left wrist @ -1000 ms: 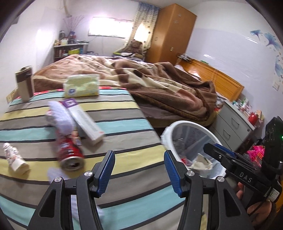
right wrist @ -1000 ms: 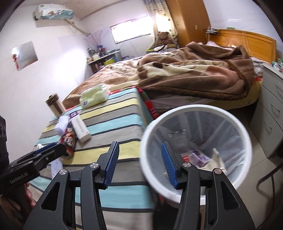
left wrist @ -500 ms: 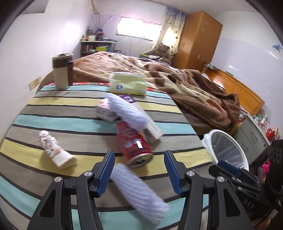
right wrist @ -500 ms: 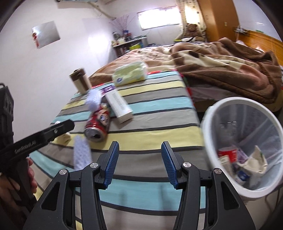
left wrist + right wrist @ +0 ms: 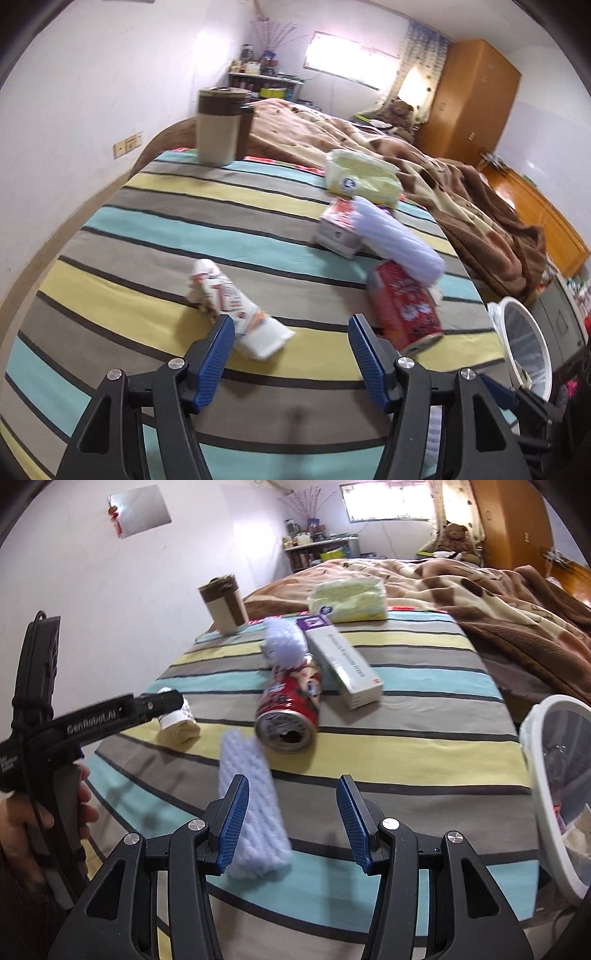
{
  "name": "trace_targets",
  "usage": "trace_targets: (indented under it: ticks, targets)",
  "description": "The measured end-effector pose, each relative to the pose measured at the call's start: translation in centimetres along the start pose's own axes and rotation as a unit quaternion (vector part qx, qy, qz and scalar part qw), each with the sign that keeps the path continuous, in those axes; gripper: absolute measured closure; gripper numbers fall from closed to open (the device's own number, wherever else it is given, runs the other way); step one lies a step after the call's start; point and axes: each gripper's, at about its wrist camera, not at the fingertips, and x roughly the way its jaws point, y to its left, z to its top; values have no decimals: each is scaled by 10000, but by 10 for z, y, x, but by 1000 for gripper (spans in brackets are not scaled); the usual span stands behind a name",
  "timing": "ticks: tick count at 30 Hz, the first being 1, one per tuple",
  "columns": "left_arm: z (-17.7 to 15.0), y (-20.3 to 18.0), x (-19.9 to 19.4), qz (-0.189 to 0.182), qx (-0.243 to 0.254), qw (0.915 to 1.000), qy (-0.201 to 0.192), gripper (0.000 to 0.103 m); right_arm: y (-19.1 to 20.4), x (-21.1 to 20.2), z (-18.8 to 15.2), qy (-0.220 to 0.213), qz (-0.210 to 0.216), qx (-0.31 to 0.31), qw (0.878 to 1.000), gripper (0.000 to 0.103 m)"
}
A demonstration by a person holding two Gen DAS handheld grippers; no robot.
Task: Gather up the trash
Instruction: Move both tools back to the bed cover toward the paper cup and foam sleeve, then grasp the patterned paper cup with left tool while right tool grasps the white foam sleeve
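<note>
1. Left gripper (image 5: 290, 356): jaws spread with nothing between them, and they have just been opening wider. It aims at the crumpled wrapper (image 5: 236, 312), whose near end lies just ahead of the left pad.
2. Right gripper (image 5: 291, 818): jaws spread and empty. The white foam sleeve (image 5: 253, 805) lies on the cloth just beside its left pad, not pinched.
3. Landmark: the red can (image 5: 291, 709), on its side with the open end towards the right camera.
   - Wrapper: left of the can.
   - Second foam sleeve (image 5: 284, 644): resting against the can's far end.
   - Long white box (image 5: 343, 664): right of the can.
   - Tissue pack (image 5: 349, 598) and brown cup (image 5: 223, 603): beyond the can.
   - White bin (image 5: 554, 794): right of the can, off the bed's edge, already holding trash.
4. Handling (judgement): the wrapper is light and soft and will crush, so pinch it across the bunched middle. The foam sleeves are light and springy. The can is thin, smooth and likely to roll; grip it across the body.
5. Surface: striped cloth (image 5: 147, 236) over the bed, probably soft underneath. Brown blanket (image 5: 424, 162) behind; wardrobe (image 5: 476, 96) and window (image 5: 351, 53) at the far wall.
</note>
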Motion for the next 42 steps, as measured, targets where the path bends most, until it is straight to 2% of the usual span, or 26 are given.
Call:
trace_targets:
  ticks: [4,6,10,12,15,20,24,31,33,35,39,42]
  targets:
    - [3,15,6,192,-76,9998,47,39,6,7,-1,133,45,-67,9999,51]
    - [4,21,12,258,-150,9995,136,38,9,11,-1,200,47,-103,9997,44]
    - [4,38,22,346,-420,9983,225,38,15,16,-1,270,111,-186,9994,43]
    - [6,40,26,289,-490,9980,263,35,18,19,-1,328,156,-216,9991,43]
    - [9,46,34,142,-676,9971,308,35,24,25,-2,413,184,-295,9985,43]
    - [13,43,43,17,-688,9969,385,35,30,28,-6,531,180,-435,9975,43]
    - [14,42,53,-25,-737,9959,522,35,34,30,-6,561,92,-578,9967,43]
    - [16,39,58,35,-758,9959,494,35,35,30,-7,536,111,-615,9966,44]
    - [16,39,59,14,-765,9958,496,38,34,30,-8,525,108,-588,9968,47]
    - [16,39,60,65,-766,9958,497,47,34,30,-7,520,103,-573,9969,50]
    - [17,37,61,65,-719,9961,502,52,33,31,-7,512,51,-573,9970,63]
    - [17,32,61,-7,-641,9967,504,64,33,30,-7,505,62,-560,9971,70]
